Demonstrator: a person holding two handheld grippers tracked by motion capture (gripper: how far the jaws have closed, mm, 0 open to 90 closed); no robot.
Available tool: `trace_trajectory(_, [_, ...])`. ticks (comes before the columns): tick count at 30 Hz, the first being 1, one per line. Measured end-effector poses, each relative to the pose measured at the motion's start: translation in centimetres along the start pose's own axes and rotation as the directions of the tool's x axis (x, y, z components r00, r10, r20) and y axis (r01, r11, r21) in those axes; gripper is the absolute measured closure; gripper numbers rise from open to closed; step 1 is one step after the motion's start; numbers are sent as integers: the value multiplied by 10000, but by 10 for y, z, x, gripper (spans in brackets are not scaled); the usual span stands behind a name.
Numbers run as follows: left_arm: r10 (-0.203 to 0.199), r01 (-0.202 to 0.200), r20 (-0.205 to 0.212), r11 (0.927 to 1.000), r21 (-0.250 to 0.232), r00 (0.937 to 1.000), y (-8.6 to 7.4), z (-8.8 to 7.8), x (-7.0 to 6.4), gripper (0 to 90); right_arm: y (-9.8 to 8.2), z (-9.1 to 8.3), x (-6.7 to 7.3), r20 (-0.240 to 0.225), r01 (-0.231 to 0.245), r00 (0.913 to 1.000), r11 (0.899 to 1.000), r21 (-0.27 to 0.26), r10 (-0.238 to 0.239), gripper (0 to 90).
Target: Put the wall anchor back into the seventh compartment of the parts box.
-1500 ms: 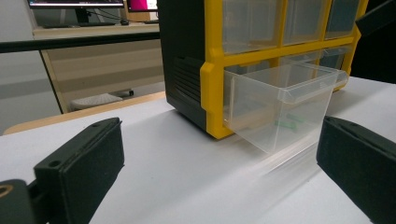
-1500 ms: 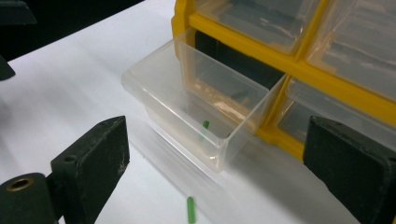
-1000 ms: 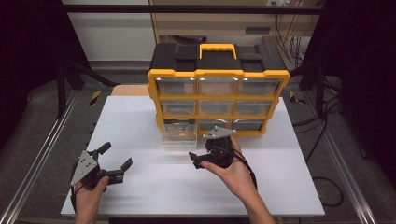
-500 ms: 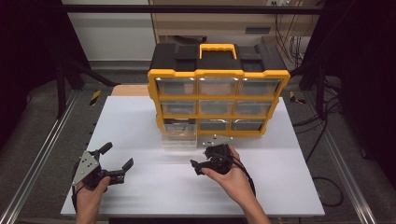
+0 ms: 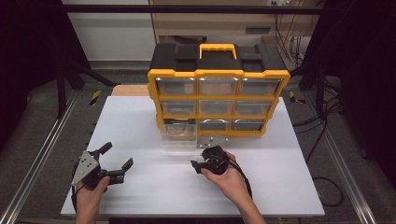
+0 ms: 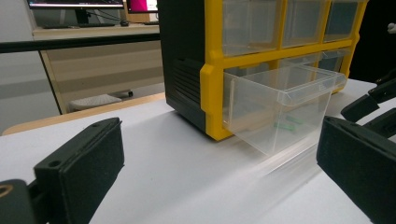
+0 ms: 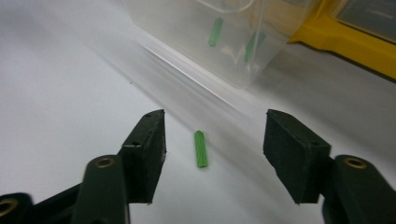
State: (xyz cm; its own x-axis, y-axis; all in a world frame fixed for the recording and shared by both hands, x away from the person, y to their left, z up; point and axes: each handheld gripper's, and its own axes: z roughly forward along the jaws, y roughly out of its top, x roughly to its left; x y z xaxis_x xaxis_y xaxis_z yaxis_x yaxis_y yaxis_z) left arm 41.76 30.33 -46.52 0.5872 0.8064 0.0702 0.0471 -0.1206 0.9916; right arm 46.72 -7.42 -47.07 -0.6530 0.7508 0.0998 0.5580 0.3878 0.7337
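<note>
A yellow and black drawer organizer (image 5: 218, 88) stands at the back of the white table (image 5: 140, 121). Its bottom-left clear drawer (image 5: 180, 136) is pulled out, and the right gripper view shows green plugs (image 7: 215, 31) inside it. A ribbed green plug (image 7: 200, 149) lies on the table in front of the drawer. My right gripper (image 7: 217, 130) hangs low over it. Its jaws have just been closing and now straddle the plug without touching it. At the front left, my left gripper (image 5: 116, 155) rests open with nothing between its fingers, facing the drawer (image 6: 280, 107).
Metal rails run along the table's left (image 5: 42, 154) and right (image 5: 341, 163) sides. Cables (image 5: 322, 140) trail on the floor at the right. The right gripper (image 6: 373, 102) appears at the right edge of the left gripper view.
My right gripper has sunk toward the table in front of the open drawer, and its jaws have narrowed. The left gripper has not moved.
</note>
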Motion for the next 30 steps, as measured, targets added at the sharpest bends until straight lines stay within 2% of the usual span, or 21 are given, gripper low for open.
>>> trace_trajectory(6, [-10,10,-2,10000,-2,10000,0,0,0,5,-1,8,2,153,-26,9999,9997,229,23,541])
trace_trajectory(15, [-5,5,8,10000,33,10000,0,0,0,5,-4,13,9,48,248,9997,9983,531,-251,714])
trace_trajectory(20, [29,-29,20,10000,55,10000,0,1,-1,5,-4,16,9,-46,323,9995,9982,514,-321,747])
trace_trajectory(23, [32,-33,14,10000,44,10000,0,0,0,6,-5,19,10,116,448,9989,9970,638,-456,759])
trace_trajectory(30, [-7,7,-15,10000,10,10000,0,0,0,5,-7,22,11,116,630,9979,9950,773,-641,799])
